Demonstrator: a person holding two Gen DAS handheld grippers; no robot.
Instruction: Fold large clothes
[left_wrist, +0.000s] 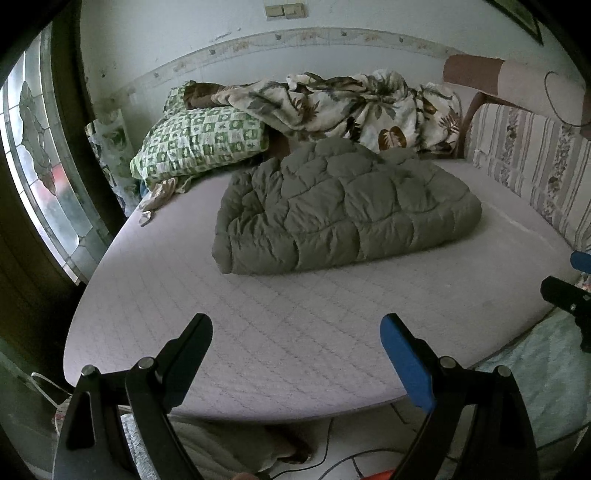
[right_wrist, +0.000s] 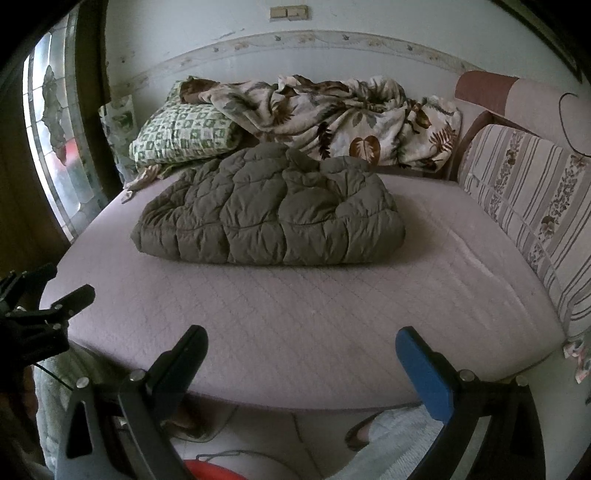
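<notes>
An olive-grey quilted puffer garment lies folded into a thick bundle in the middle of the pale mattress. My left gripper hovers over the mattress's near edge, well short of the bundle, open and holding nothing. My right gripper hangs over the same near edge further right, also open with nothing between its fingers. Each gripper has one black finger and one blue pad. Part of the right gripper shows at the left wrist view's right edge, and the left gripper at the right wrist view's left edge.
A green checked pillow and a crumpled leaf-print blanket lie at the bed's far side against the wall. A striped cushion lines the right side. A stained-glass window is at left. Cables run over the floor below.
</notes>
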